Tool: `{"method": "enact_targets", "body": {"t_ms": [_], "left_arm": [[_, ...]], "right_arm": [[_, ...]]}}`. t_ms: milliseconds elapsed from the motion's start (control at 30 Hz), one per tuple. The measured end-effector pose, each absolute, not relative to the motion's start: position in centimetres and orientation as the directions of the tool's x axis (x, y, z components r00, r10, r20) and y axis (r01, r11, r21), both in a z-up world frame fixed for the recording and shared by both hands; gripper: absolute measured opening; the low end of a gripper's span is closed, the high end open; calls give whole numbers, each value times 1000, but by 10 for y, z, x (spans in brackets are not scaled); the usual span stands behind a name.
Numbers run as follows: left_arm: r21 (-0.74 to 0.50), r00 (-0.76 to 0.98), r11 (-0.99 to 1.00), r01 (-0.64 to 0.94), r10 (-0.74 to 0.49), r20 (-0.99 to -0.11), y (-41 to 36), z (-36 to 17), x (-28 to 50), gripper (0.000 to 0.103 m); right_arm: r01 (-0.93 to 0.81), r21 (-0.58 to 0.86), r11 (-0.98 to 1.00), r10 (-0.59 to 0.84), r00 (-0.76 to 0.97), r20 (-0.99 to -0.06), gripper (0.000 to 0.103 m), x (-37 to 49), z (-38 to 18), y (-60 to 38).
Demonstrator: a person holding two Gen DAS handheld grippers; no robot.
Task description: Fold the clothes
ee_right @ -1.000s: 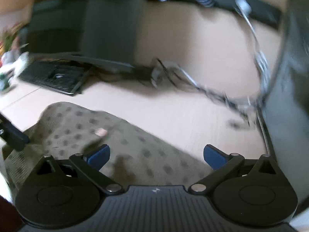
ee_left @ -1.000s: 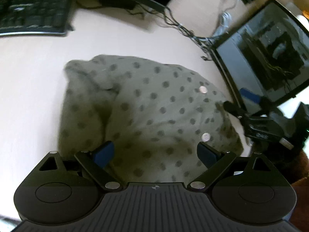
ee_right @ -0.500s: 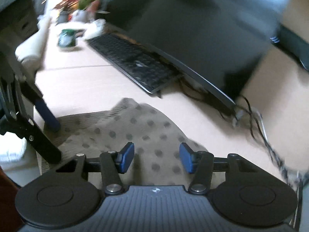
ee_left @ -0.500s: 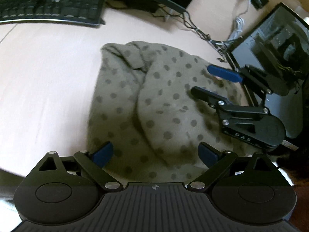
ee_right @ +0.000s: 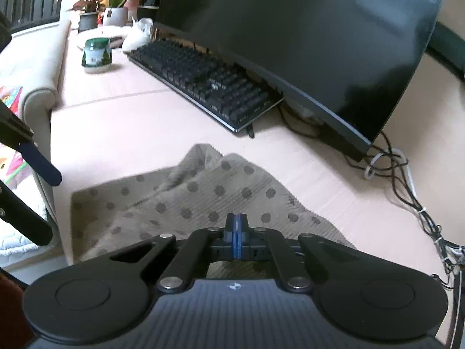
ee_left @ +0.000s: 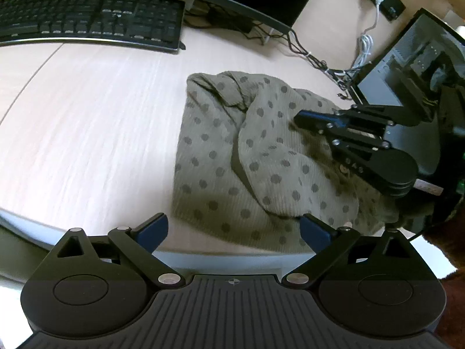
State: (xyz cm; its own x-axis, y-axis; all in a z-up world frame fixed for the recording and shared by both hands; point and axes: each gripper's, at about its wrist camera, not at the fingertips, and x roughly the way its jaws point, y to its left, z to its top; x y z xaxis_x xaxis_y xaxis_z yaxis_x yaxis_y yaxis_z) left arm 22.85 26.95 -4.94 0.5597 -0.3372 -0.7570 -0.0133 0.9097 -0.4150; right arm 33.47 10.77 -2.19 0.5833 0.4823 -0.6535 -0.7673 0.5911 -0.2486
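Right claw (ee_right: 236,226): blue pads pressed together over the near part of the garment (ee_right: 203,200); whether cloth is pinched between them cannot be told. In the left wrist view this claw (ee_left: 302,116) reaches in from the right, its tip on the fabric.
Left claw (ee_left: 232,228): jaws spread wide, holding nothing, poised above the worktop's near edge, its right pad just beside the cloth's near fold.
Garment (ee_left: 250,157): olive-grey with dark dots, lying rumpled and partly folded on the pale wooden worktop (ee_left: 87,122), toward its right side.
Keyboard (ee_left: 87,20): black, at the far edge, well apart from the cloth.
Monitor (ee_right: 305,35): dark, curved, behind the keyboard.
Cables (ee_right: 386,163): tangled, right of the monitor.
Jar (ee_right: 96,52): green-lidded, far left.
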Motion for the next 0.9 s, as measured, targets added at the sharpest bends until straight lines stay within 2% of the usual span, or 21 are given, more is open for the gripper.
{"method": "enact_targets", "body": {"t_ms": [200,467,533,567,600,667,767,900], "left_arm": [[-443,544,896,9,-376,-750,283,-53,208,101],[-542,474,840,32,-490,-731,295,-76,195,101],[-568,460,822,54,-525,-717,292,-79,198,101],[-572,459,817,70,-535,-709,288,-78,201,101],[-573,463,815,84,-542,-702,284,-75,205,101],[-582,479,805,114,-558,-678,277,-66,211,101],[-595,512,791,145,-574,-639,269,-54,220,101],[-641,556,749,166,-608,-567,248,-40,237,101]], "right_arm": [[-764,-201,613,487,566,-666,0,296,-14,112],[-748,-55,662,467,468,-750,0,219,-18,100],[-731,-54,681,426,455,-782,2,203,-22,92],[-718,-59,693,399,450,-799,11,198,-24,85],[-703,-64,708,375,452,-809,32,196,-24,77],[-671,-82,737,341,474,-811,55,196,-18,60],[-627,-125,769,315,542,-779,58,205,-2,39],[-551,-186,814,279,651,-706,73,241,8,9]]}}
